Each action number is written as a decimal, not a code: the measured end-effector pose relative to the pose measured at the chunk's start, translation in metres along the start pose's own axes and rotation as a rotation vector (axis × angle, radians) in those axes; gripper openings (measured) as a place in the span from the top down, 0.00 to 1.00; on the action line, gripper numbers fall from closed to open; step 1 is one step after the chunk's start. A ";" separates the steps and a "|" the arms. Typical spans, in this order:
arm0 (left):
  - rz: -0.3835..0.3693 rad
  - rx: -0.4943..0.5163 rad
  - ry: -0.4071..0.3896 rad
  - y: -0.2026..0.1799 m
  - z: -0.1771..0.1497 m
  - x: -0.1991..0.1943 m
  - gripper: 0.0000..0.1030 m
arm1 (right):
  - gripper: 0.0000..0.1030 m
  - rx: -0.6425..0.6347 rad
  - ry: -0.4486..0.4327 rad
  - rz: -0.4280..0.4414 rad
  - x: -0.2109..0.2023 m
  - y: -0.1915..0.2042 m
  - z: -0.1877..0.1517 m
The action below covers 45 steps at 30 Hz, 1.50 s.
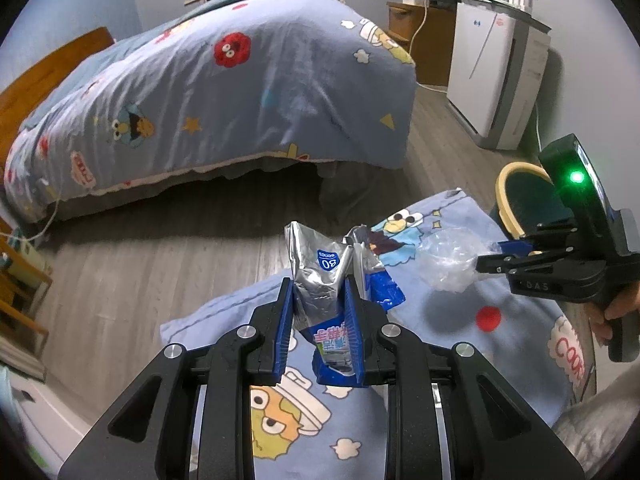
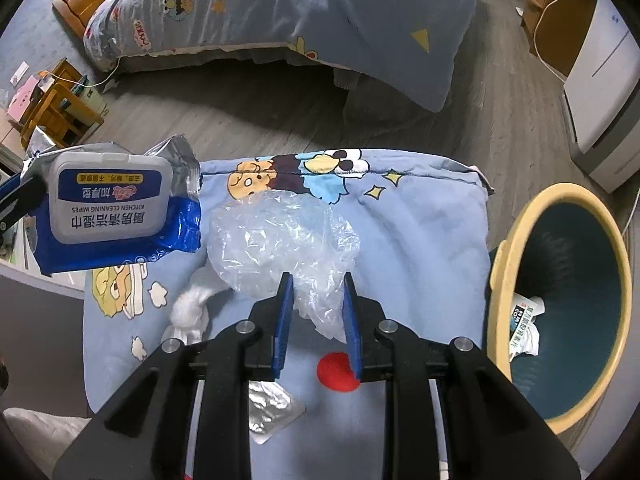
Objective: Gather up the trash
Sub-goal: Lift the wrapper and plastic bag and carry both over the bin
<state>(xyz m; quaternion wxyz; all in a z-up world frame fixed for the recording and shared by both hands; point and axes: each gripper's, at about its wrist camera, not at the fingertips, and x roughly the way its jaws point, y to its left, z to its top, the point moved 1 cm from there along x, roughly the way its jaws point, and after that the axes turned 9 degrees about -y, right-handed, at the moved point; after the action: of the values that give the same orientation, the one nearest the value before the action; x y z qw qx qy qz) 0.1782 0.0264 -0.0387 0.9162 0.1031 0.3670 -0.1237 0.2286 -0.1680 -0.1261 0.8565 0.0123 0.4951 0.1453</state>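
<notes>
My left gripper [image 1: 319, 300] is shut on a blue and silver wet-wipes packet [image 1: 326, 280] and holds it above the cartoon pillow [image 1: 500, 344]. The packet also shows at the left of the right wrist view [image 2: 108, 208]. My right gripper [image 2: 316, 300] is shut on a crumpled clear plastic bag [image 2: 276, 240], seen from the left wrist view [image 1: 450, 260] too, held over the pillow [image 2: 420, 240]. A white tissue wad [image 2: 190, 312] and a silver foil piece [image 2: 268, 408] lie on the pillow. A yellow-rimmed bin [image 2: 560, 300] with paper trash inside stands to the right.
A bed with a blue cartoon cover [image 1: 240, 92] stands beyond on the wood floor. A white appliance [image 1: 492, 72] is at the far right wall. A small wooden stool [image 2: 60, 108] with clutter is at the left. The bin also shows behind my right gripper [image 1: 516, 196].
</notes>
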 end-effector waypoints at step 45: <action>-0.221 0.092 -0.170 -0.139 0.016 -0.047 0.75 | 0.77 0.111 -0.216 -0.126 -0.149 -0.109 -0.049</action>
<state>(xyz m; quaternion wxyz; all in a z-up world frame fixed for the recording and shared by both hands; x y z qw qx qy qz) 0.1135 -0.1028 -0.0077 0.9190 0.0932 0.2913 -0.2487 0.1432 -0.3176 -0.0430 0.9103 0.0441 0.4069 0.0614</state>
